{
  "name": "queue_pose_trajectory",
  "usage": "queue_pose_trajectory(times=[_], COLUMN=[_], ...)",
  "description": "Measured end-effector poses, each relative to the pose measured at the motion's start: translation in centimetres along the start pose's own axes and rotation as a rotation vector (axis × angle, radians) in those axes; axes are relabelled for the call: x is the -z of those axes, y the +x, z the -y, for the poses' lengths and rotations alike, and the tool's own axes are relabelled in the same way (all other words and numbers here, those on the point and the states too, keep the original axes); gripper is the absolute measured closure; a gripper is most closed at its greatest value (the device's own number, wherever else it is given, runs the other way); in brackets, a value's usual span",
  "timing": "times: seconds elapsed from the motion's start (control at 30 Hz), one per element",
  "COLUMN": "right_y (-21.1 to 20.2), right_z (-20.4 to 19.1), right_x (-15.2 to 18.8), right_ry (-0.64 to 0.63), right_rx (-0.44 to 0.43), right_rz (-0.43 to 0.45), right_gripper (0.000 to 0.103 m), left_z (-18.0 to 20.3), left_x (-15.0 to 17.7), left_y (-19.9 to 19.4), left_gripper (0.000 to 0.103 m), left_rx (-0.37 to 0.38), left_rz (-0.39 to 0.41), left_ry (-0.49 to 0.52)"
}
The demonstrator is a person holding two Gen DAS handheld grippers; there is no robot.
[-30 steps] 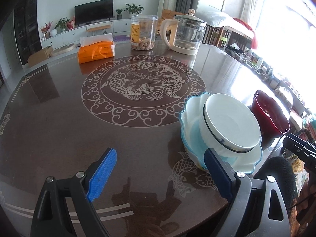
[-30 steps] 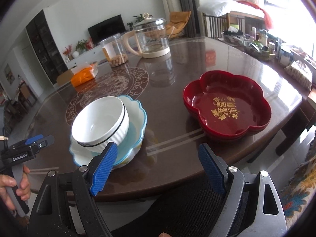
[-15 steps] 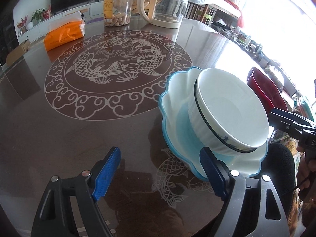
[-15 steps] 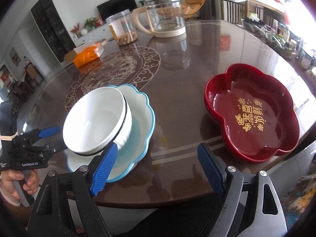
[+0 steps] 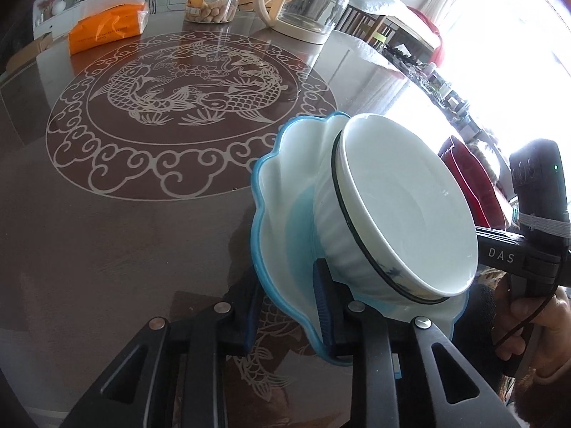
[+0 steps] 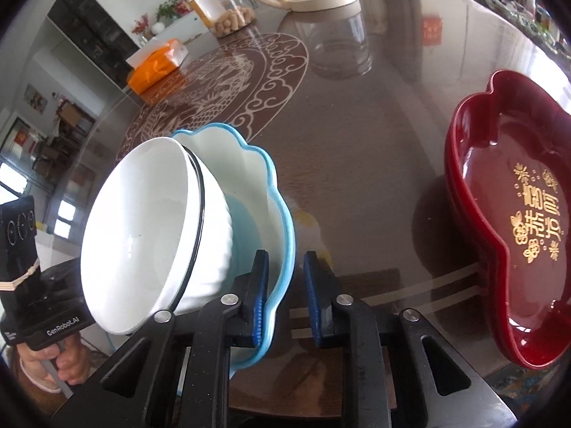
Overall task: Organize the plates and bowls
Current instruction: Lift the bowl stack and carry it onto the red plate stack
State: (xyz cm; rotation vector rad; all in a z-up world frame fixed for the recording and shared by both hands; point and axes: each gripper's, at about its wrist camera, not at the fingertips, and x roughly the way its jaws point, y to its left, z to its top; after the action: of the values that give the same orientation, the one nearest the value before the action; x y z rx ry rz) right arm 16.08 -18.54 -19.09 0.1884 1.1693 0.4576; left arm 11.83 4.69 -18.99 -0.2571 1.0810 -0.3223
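Both grippers, left gripper point(image 5: 287, 305) and right gripper point(image 6: 285, 294), are closing on the blue plate point(image 5: 282, 221) rim; next we must lift evenly so the white bowl point(image 5: 403, 214) stays inside.

Right gripper point(image 6: 284, 294): jaws closing, blue-rimmed scalloped plate point(image 6: 282, 214) rim between the pads.
White bowl point(image 6: 142, 228): tilted, sitting in that plate.
Red lacquer tray point(image 6: 474, 164): right, apart from the plate, gold characters inside.
Left gripper point(image 6: 43, 306): lower left, hand-held.
Table point(image 6: 357, 114): dark, glossy.
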Motion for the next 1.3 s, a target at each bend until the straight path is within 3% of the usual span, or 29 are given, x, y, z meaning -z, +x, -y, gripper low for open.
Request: queue_pose_trajectory(times=[0.37,0.63,0.97,1.17,1.3], right_y=[-1.4,-3.6,-11.4,-15.4,-16.3], right_z=[-0.1,0.9,4.8,10.0,13.5], right_x=[0.5,-0.7,-2.0,-2.0,-1.8], right_ry=[0.015,0.086,0.144,0.218,0.265], right_rx=[-0.008,-0.035,0.028,0.112,0.167], right_rz=[0.027,0.053,0.193,0.257,0.272], right_gripper=[0.087,0.087,0.086,0.086,0.086], left_z=[0.6,3.4,12.6,19.6,22.8], left_x=[-0.7,-3.6,-8.5,-10.1,-10.2], left_y=[-0.2,-2.1,-1.6,2.1,5.8], left_gripper=[0.079,0.079,0.079,0.079,0.079], left_rx=[0.003,0.0,0.071,0.137,0.142], left_rz=[-0.015,0.02,0.036,0.013,-0.024], left_ry=[-0.039,0.012,0.146,0.214,0.242])
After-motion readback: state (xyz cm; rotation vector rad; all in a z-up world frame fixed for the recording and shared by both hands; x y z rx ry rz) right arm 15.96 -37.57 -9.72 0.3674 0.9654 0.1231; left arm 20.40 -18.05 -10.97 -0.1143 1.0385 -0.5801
